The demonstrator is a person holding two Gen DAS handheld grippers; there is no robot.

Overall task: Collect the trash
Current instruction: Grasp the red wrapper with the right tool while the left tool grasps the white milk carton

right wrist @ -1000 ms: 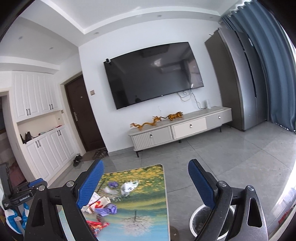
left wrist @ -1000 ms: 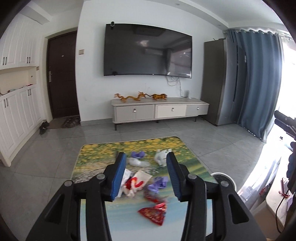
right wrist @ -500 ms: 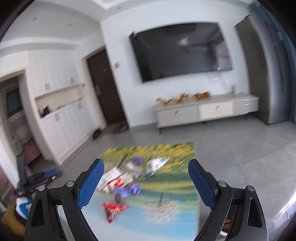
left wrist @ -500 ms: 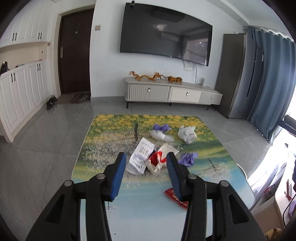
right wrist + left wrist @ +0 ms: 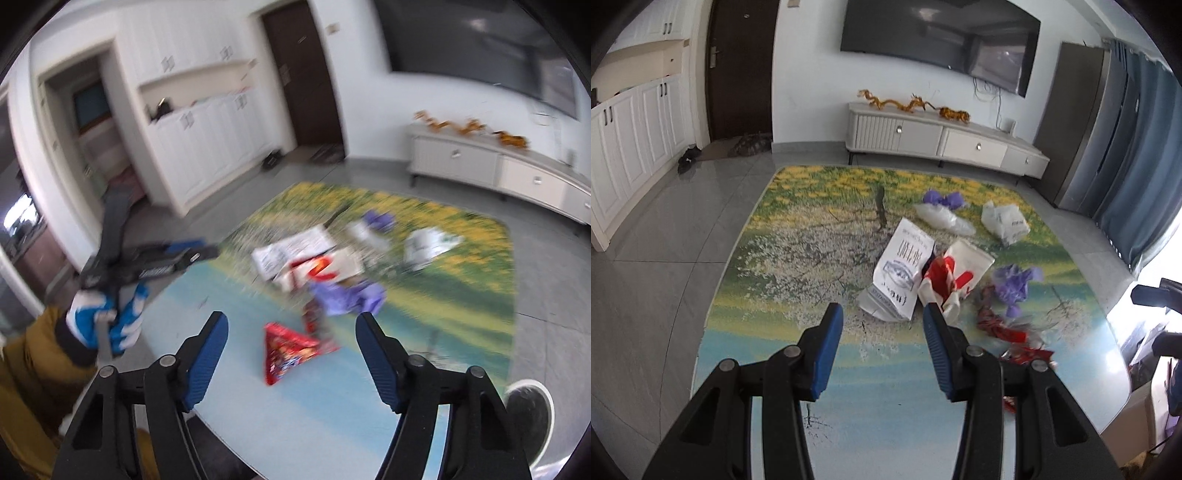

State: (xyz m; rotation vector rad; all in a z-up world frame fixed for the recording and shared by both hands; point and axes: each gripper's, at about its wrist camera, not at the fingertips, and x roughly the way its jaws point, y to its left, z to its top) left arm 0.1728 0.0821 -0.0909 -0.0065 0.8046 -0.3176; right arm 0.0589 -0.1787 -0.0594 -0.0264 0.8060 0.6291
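My right claw [image 5: 290, 349] is closing with nothing gripped, aimed at the red wrapper [image 5: 286, 352] nearest me on the bench [image 5: 229, 402]. My left claw [image 5: 882, 334] hangs half open and empty. Beyond the wrapper lie the white packet [image 5: 903, 269] and purple glove [image 5: 1012, 282], for later.

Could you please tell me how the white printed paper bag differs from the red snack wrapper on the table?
The white printed paper bag is pale with dark print; the red snack wrapper is glossy red. The bag is larger and lies farther up the table, touching the red-and-white packet; the wrapper lies nearest the right gripper, whose jaws are closing on nothing. Both lie flat and ungripped.
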